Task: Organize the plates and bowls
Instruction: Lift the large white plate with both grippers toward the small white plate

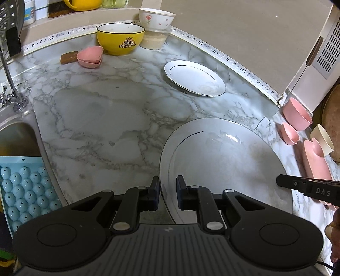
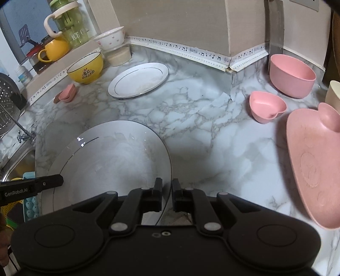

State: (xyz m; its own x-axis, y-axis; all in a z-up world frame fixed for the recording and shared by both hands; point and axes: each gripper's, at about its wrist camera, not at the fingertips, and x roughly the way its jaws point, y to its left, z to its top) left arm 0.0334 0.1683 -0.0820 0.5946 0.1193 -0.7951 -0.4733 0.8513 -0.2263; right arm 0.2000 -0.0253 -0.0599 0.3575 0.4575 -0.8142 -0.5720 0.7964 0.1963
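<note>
Over at nine o'clock, sink [image 1: 14, 135] and blue egg tray [image 1: 27, 191] just past the counter edge. Up at eleven, yellow bowl [image 1: 120, 38] beside a small pink heart dish [image 1: 90, 57], flowered white bowl [image 1: 156, 18] stacked behind on a lidded tub. Centre stage, left gripper [image 1: 167, 192] pinching the near-left rim of the large white plate [image 1: 223, 161], jaws nearly together on the thin edge. Same plate [image 2: 110, 157], other side: right gripper [image 2: 166, 194] clamped on its right rim, also nearly closed. Carried between both, apparently off the marble counter [image 1: 106, 118], though lift hard to confirm. At one o'clock, second white plate [image 1: 194, 77] lying flat, probably the stacking spot. Far right, at three, pink bowl [image 2: 292, 74], heart bowl [image 2: 266, 109] and pink tray [image 2: 314, 161]. Risks from here: glazed rim slipping from such shallow pinches if the two grippers drift apart or twist unevenly; hard landing chipping both plates; right elbow side sweeping the pink tray.
</note>
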